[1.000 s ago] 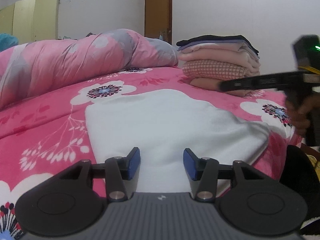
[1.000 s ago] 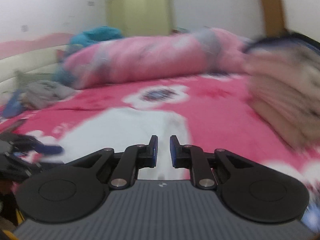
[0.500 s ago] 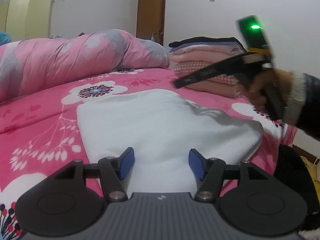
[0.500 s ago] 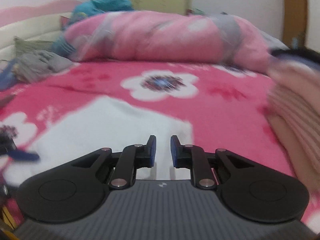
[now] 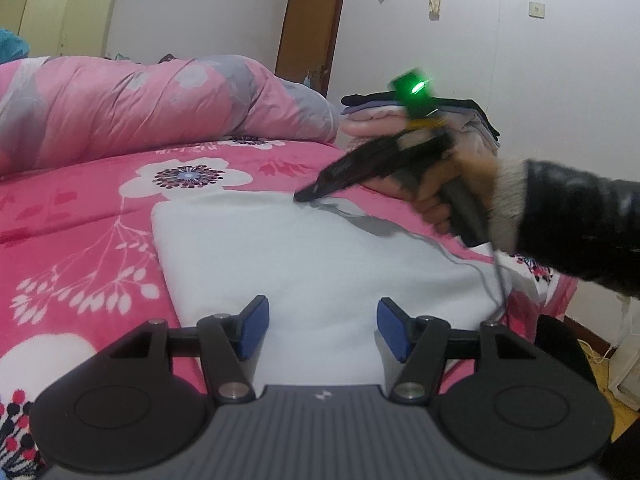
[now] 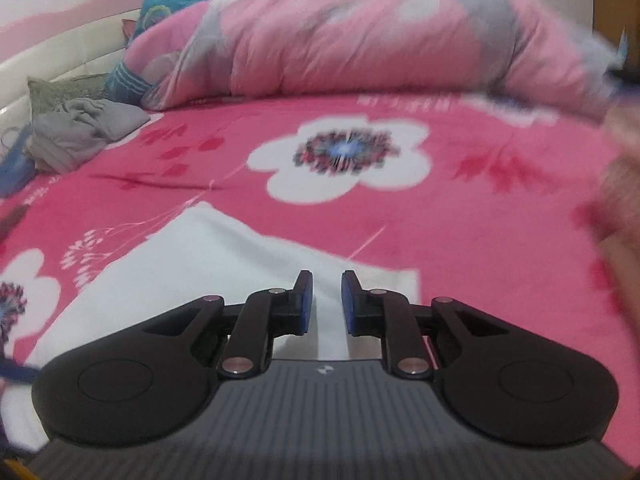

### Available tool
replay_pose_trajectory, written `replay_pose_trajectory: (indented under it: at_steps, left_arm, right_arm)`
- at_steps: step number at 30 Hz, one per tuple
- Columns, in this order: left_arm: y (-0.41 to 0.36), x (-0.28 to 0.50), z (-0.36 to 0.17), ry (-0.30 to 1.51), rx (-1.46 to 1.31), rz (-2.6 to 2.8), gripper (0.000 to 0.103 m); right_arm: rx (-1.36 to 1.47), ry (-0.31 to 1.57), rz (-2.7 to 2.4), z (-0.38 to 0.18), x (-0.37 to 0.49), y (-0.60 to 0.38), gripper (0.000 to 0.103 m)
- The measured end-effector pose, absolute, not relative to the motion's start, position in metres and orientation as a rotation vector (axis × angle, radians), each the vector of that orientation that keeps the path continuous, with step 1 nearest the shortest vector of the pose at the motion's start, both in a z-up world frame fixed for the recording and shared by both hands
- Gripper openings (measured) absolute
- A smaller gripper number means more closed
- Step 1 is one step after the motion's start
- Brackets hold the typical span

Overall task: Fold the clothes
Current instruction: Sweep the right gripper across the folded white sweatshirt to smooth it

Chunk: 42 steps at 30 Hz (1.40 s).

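a white cloth is lying flat on the pink flowered bedspread, folded into a rough rectangle near the bed's front edge, its far corner showing in the right wrist view too.

the left gripper is hovering low over the cloth's near edge, its blue pads standing wide apart with nothing between them. whether they are touching the fabric, i cannot tell.

the right gripper is pointing down at the cloth's far right corner; from the left wrist view its tip is sitting at or just above that edge. its pads are drawn close, with only a narrow gap left and white cloth showing through behind it, not pinched. a hand in a black sleeve with a pale knit cuff is gripping its handle, and a green light is glowing on top of the tool. a thin cable is trailing from it across the cloth.

just beyond that hand, a stack of folded clothes is sitting on the bed's right side, partly hidden. a rolled pink and grey quilt is lying along the far side of the bed. in the right wrist view, a crumpled grey garment is bunched at the far left by the headboard. a brown door is standing in the back wall.
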<state>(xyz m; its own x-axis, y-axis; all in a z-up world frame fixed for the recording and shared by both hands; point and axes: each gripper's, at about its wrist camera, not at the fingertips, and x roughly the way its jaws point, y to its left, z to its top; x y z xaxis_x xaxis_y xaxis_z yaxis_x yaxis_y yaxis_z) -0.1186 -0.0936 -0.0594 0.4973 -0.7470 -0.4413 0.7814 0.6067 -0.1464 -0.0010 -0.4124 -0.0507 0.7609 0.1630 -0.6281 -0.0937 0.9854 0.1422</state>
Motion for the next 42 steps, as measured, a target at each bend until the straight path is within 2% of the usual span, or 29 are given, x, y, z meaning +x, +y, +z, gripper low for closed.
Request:
replay_pose_trajectory:
  at_steps: [5, 10, 16, 23, 27, 31, 33, 42]
  left_arm:
    - [-0.092, -0.12, -0.064, 0.49, 0.074, -0.931, 0.061]
    - [-0.09, -0.119, -0.066, 0.493, 0.054, -0.941, 0.061]
    - [-0.089, -0.117, -0.067, 0.497, 0.048, -0.959, 0.061]
    - [-0.087, -0.114, -0.07, 0.494, 0.052, -0.989, 0.061]
    - [-0.086, -0.113, -0.069, 0.502, 0.047, -0.991, 0.061]
    - [-0.087, -0.113, -0.068, 0.506, 0.049, -0.989, 0.061]
    - [-0.087, -0.113, -0.068, 0.507, 0.046, -0.991, 0.061]
    - [-0.091, -0.113, -0.066, 0.521, 0.055, -0.97, 0.061]
  right_arm:
    - [0.256, 0.679, 0.033, -0.047, 0.004, -0.432, 0.013]
    - [0.188, 0.662, 0.289, -0.022, 0.0, -0.388, 0.013]
    - [0.102, 0.765, 0.255, -0.059, 0.058, -0.361, 0.012]
    - [0.129, 0.677, 0.418, -0.032, 0.053, -0.356, 0.014]
    - [0.087, 0.765, 0.587, -0.045, 0.077, -0.319, 0.013]
    - [0.075, 0.742, 0.518, -0.038, 0.06, -0.33, 0.005]
    - [0.072, 0.723, 0.474, -0.033, 0.049, -0.338, 0.013]
    - [0.055, 0.637, 0.281, -0.01, 0.0, -0.375, 0.012]
